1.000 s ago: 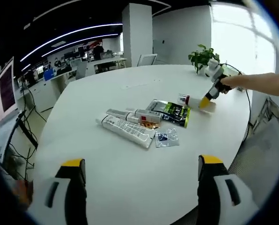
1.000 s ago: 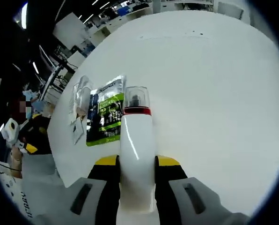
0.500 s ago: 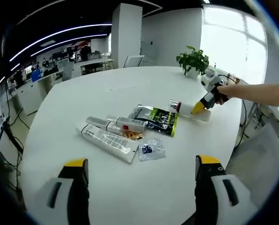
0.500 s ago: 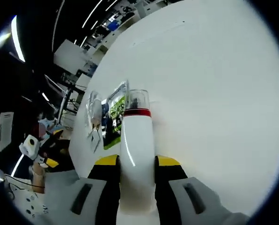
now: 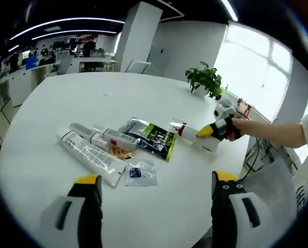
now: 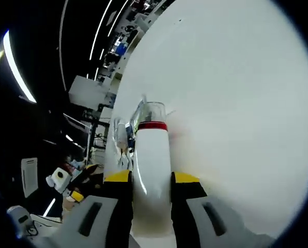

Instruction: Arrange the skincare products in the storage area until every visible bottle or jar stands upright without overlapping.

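The right gripper (image 6: 151, 178) is clamped on a white bottle (image 6: 151, 175) with a red band and clear cap, the yellow-tipped jaws pressing its sides low on the body while the cap points away over the white table (image 6: 236, 103). In the left gripper view the same bottle (image 5: 193, 137) lies tilted, near level, just above the table (image 5: 50, 98) at its right side, held by the right gripper (image 5: 208, 132) in a person's hand (image 5: 235, 127); its capped end points toward a green and black pouch (image 5: 153, 138) close by. Left of the pouch lie a small tube (image 5: 110, 138) with a red mark, a long white tube (image 5: 89, 156) with print, touching or overlapping each other, and a small clear sachet (image 5: 140, 173) nearer the camera. All these lie flat. The left gripper (image 5: 156, 199) hangs over the near table edge with its jaws set wide apart and nothing between them. A potted plant (image 5: 204, 80) stands on the far side of the table.
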